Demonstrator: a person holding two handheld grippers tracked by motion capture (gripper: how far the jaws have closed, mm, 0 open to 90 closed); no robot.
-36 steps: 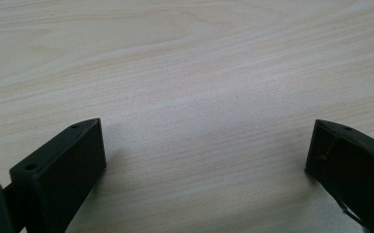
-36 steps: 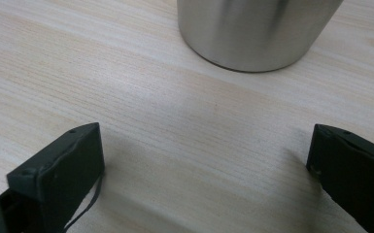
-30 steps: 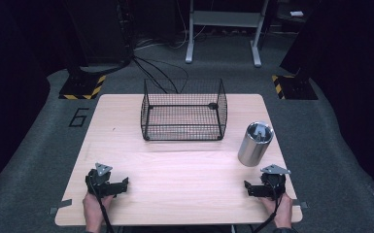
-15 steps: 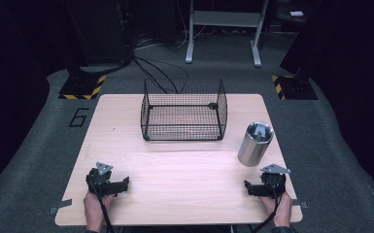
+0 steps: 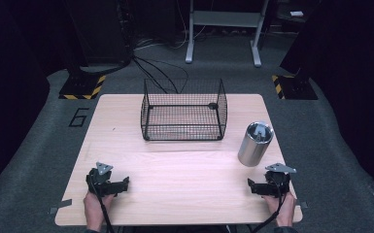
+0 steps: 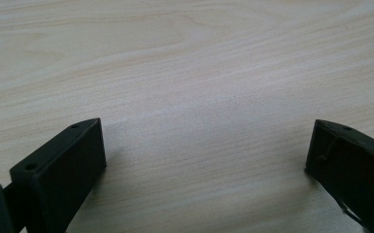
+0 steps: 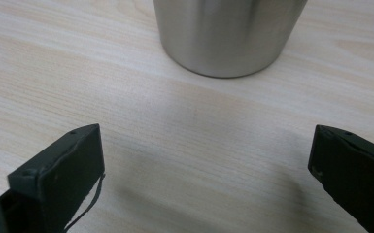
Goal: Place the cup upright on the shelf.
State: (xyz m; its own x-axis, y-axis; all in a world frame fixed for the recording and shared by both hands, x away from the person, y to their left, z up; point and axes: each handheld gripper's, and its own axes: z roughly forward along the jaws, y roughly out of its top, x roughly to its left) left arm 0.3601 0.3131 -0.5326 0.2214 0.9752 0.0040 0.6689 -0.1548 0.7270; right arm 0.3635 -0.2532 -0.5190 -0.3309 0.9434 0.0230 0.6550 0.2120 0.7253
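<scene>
Plain brushed-steel cup [image 5: 255,143] upright at right of centre in the high view, near the right gripper [image 5: 255,186], jaws spread, left gripper [image 5: 121,184] lower left, also spread, pale wooden table [image 5: 184,179], black wire basket [image 5: 183,112] centre, grey carpet, dark room.

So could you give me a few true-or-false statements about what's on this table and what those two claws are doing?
1. The metal cup stands upright on the table. True.
2. The cup sits inside the wire basket. False: it stands outside, to the basket's right.
3. The right claw grips the cup. False: it is open, apart from the cup.
4. The left claw is open above bare wood. True.
5. The basket has nothing in it. True.
</scene>
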